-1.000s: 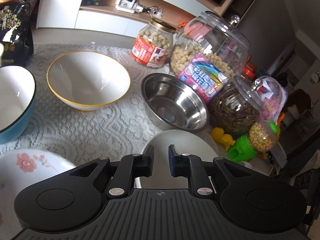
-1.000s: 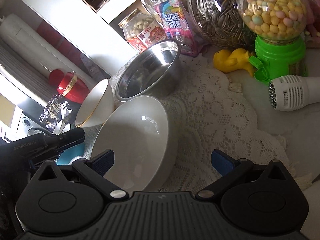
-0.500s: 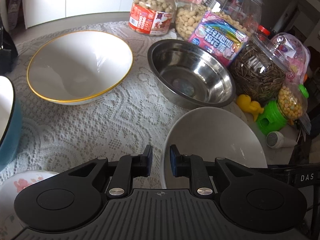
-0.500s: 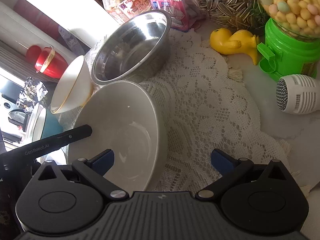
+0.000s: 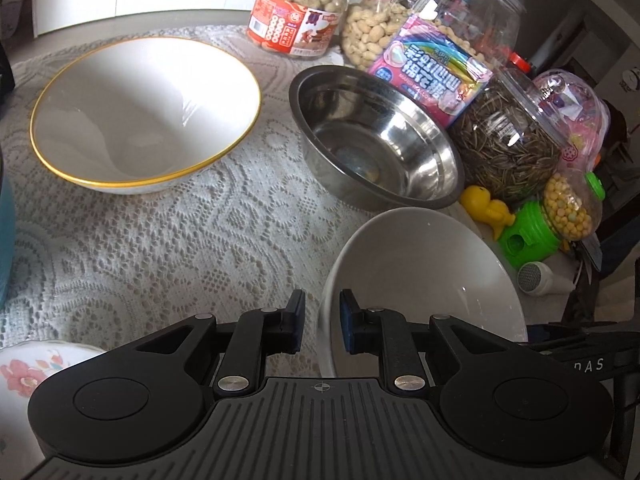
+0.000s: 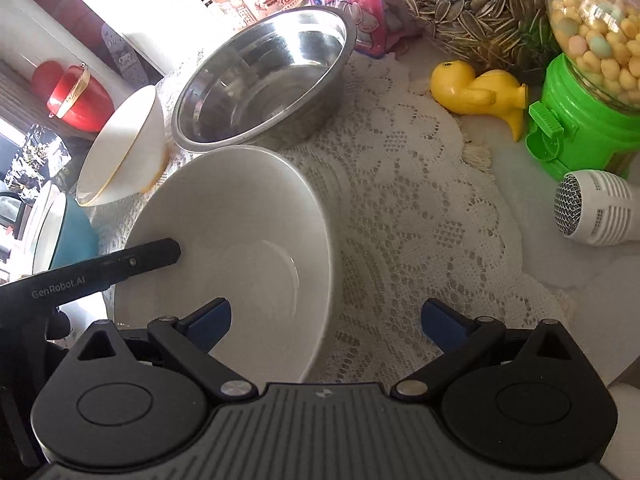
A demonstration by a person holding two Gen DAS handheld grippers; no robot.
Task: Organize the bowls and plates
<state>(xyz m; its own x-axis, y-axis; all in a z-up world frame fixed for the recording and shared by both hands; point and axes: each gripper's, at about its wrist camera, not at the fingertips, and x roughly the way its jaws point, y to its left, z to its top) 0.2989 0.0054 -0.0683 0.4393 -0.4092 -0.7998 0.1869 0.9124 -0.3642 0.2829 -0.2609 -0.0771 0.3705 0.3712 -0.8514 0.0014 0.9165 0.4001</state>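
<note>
Bowls and one plate are laid out over a lace cloth. At the far left, only a corner of a floral plate and a sliver of a blue bowl are seen. Next to these a gold-rimmed bowl is set, then a steel bowl. Nearest on the right, just in front of the steel one, a plain white bowl is placed.

The near rim of the white bowl is straddled by the left gripper. Its jaws have just been opening, and a narrow gap is left on either side of the rim, so the bowl is judged not to be clamped. The bowl's right-hand wall is bracketed by the right gripper. Its jaws are spread wide and have just been closing slightly, with one finger over the inside and one over the cloth. Nothing is pressed by them.

The white bowl is judged to be stiff, glazed, fairly heavy and breakable. A slip is likely on the smooth wall, so the rim is best pinched squarely, one pad inside and one outside. A gentle set-down is advised when it is nested into another bowl.
</note>
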